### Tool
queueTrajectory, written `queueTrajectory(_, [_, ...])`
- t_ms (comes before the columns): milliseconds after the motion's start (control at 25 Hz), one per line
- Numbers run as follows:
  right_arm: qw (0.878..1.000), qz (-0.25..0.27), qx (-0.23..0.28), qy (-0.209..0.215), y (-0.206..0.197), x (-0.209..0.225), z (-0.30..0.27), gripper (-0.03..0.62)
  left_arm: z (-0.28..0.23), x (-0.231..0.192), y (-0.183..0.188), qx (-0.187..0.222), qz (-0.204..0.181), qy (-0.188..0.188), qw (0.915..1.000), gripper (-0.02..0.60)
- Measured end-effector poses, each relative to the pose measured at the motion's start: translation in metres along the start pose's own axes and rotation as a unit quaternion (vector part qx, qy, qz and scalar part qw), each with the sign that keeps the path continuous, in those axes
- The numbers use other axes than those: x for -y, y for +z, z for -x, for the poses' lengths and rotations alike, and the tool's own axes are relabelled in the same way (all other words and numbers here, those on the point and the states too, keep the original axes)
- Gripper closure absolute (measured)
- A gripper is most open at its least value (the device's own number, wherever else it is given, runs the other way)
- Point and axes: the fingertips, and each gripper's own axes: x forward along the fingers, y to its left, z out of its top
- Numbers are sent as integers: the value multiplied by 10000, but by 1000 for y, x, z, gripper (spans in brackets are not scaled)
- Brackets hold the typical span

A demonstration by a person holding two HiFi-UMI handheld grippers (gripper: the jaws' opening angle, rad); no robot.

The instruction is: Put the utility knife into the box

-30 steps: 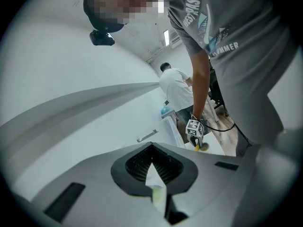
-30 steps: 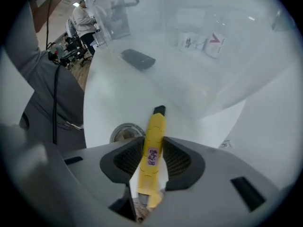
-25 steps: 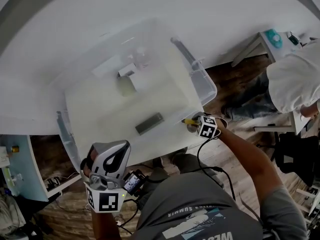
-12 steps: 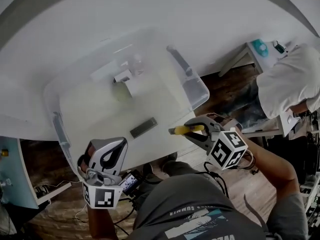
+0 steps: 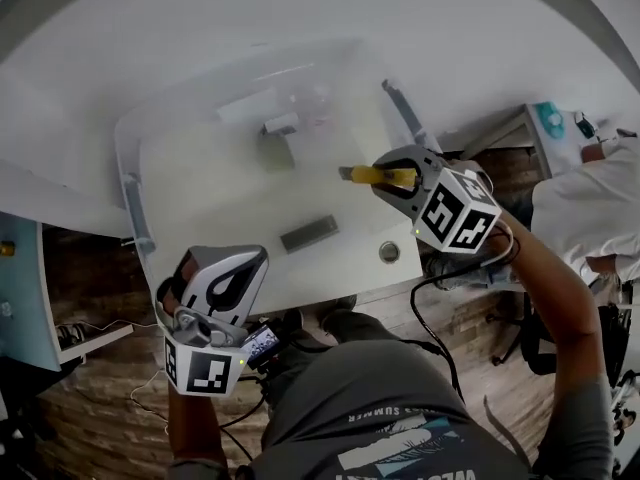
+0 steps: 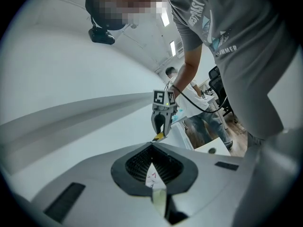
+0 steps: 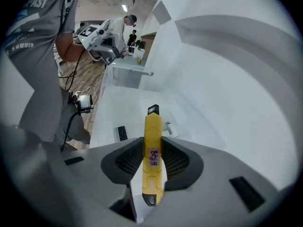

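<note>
Two grippers in play. Left gripper (image 5: 255,260) hovers by the near edge of the white tabletop (image 5: 350,273), jaws pressed together, nothing between them. Centre, the clear box (image 5: 126,163) stands open. Right gripper (image 5: 398,178) pinches the yellow utility knife (image 5: 372,175), held in the air over the box's right end.

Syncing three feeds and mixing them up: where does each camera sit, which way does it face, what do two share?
Head view: on the person's head, facing steeply down at the clear box; shows torso, forearms, left gripper, right gripper.
Left gripper view: on the left gripper, facing about level toward the right gripper; shows own jaws, torso, right arm.
Right gripper view: on the right gripper, tilted down into the box along the clamped utility knife; shows torso, left gripper.
Shared: all three show the utility knife.
</note>
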Motion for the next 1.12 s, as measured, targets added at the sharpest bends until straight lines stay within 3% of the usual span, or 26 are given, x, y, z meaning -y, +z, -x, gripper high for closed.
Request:
queueTrajectory(200, [9964,-47,-498,681,-23,11,-73,474,5,0,-5,-189,39,96,9998,574])
queueTrajectory(560, [9792,175,-1501,1352,-87,15,-176,474,7,1,-17,-540,150,280,9980,574])
queueTrajectory(920, [9612,50,-1695,2177,-129,-21,-225,473,2,5,-28,-775,254,329,9961,574])
queueTrajectory(1120, [9549,140,-1753,2392,-138,-39,-235,473,-3,6,-31,-811,275,317,9958,573])
